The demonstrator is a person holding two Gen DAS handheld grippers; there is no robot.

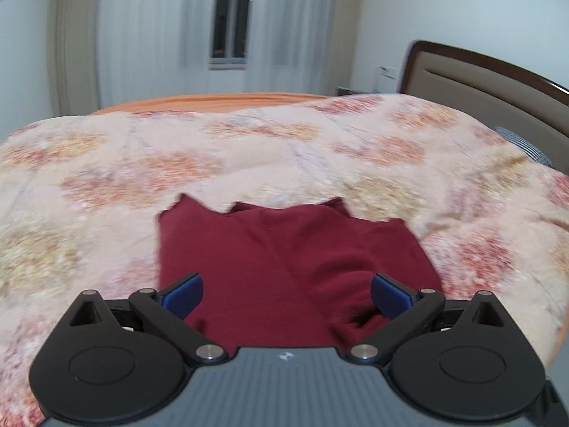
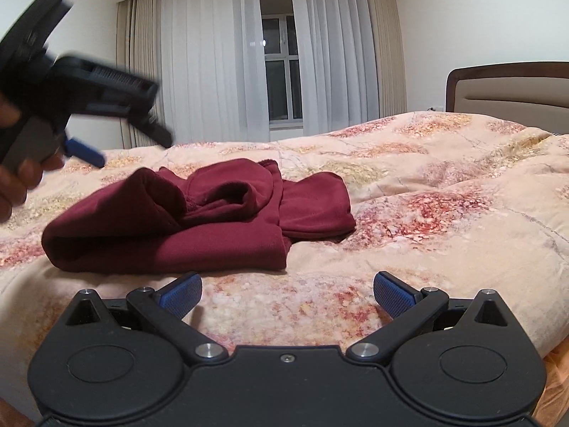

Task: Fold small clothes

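Observation:
A dark red garment (image 2: 199, 224) lies folded in a thick bundle on the floral bedspread (image 2: 426, 220). In the left wrist view the garment (image 1: 284, 259) lies spread under and ahead of my left gripper (image 1: 286, 297), which is open and empty above its near edge. My right gripper (image 2: 287, 297) is open and empty, low over the bedspread just in front of the garment. The left gripper (image 2: 117, 138) also shows in the right wrist view, blurred, held in a hand above the garment's left end.
The bed's headboard (image 2: 512, 89) stands at the right. Curtains and a window (image 2: 282, 85) are on the far wall. The orange sheet edge (image 1: 213, 101) shows at the bed's far side. A grey pillow (image 1: 526, 146) lies near the headboard.

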